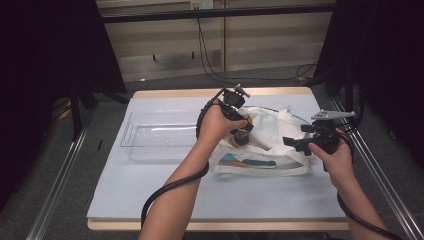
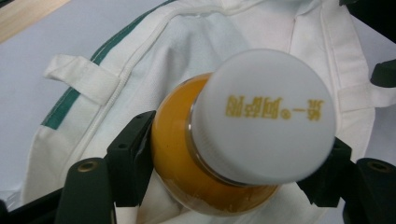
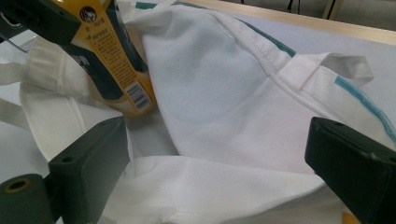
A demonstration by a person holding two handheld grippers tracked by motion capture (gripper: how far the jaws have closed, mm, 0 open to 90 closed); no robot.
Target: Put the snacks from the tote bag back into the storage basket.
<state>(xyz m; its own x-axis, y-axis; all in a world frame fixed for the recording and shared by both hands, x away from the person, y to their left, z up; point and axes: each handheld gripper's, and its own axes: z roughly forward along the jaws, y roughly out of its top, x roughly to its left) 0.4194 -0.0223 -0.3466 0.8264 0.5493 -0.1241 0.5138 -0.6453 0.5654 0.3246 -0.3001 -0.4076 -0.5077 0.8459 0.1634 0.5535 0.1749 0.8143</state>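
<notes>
While the white cloth bag (image 1: 270, 145) lies on the right half of the table (image 1: 150, 185), a bottle of orange juice (image 2: 205, 154) is held just above its opening. That bottle has a broad white cap (image 2: 264, 114) printed with gold characters, and a yellow and dark blue label (image 3: 109, 51) with a barcode. It sits between the two black pads of the left hand-held gripper (image 2: 224, 163), which is clamped on its body just below the cap. Nearer and to the right, the right hand-held gripper (image 3: 219, 163) has its jaws spread apart over the near edge of the bag, with white cloth lying between them; whether they pinch it I cannot tell. From above, the person's left hand (image 1: 215, 125) hides most of the bottle. A clear plastic tray (image 1: 150, 135) rests on the table to the left of the bag.
</notes>
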